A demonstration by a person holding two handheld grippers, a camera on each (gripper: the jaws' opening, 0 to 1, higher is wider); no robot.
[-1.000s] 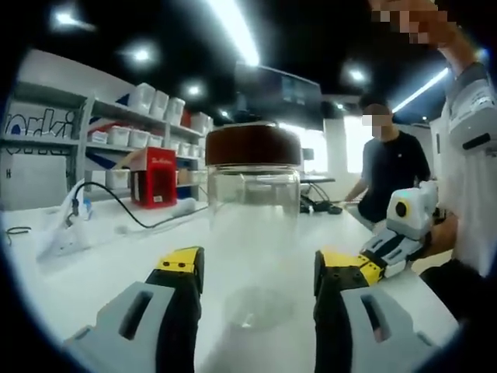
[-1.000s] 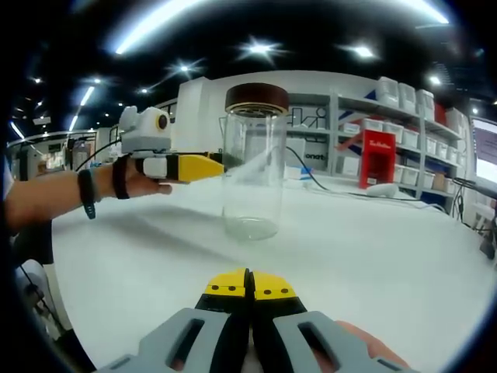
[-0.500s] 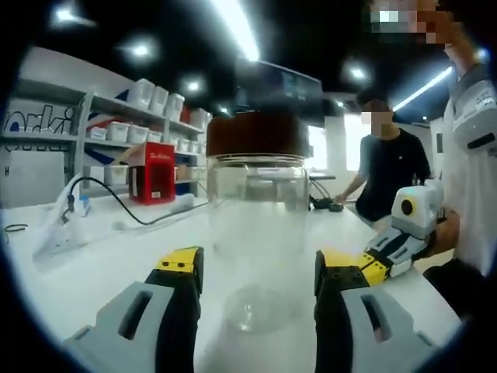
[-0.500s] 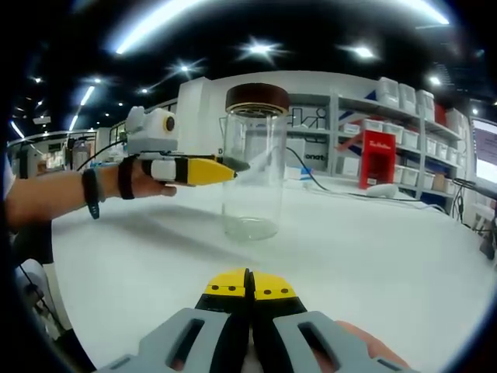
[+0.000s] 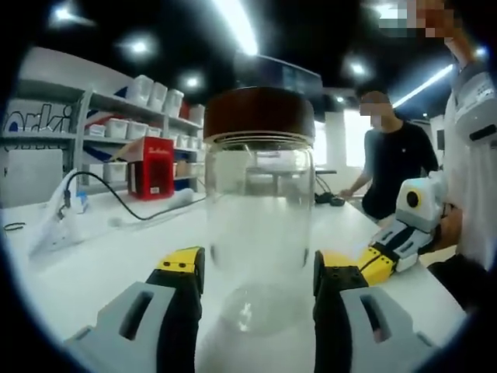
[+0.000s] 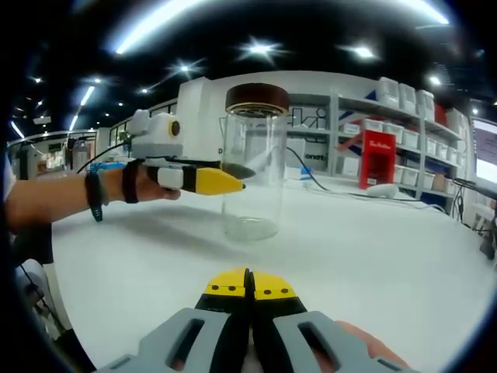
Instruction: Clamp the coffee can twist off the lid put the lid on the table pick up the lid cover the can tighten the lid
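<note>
Two claws: left claw (image 5: 258,268) apart, flanking upright glass coffee can (image 5: 258,225) on surface (image 6: 373,241); right claw (image 6: 249,281) together, near can. Squeeze mid-body evenly, below brown lid (image 5: 259,113).

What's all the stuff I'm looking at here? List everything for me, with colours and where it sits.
Glass jar: one, clear, upright on the table, between the left gripper's open jaws.
Lid: one, dark brown, on top of the jar.
Table: one, white, under everything.
Red box: one, red, on the table by the shelves.
Cable: one, black, trailing across the table.
Shelves: one rack, white, holding white bins, behind the table.
Bystander: one, in a dark shirt, behind the table.
Left gripper: grey with yellow tips, jaws open either side of the jar.
Right gripper: grey with yellow tips, jaws shut, low over the table, back from the jar.
</note>
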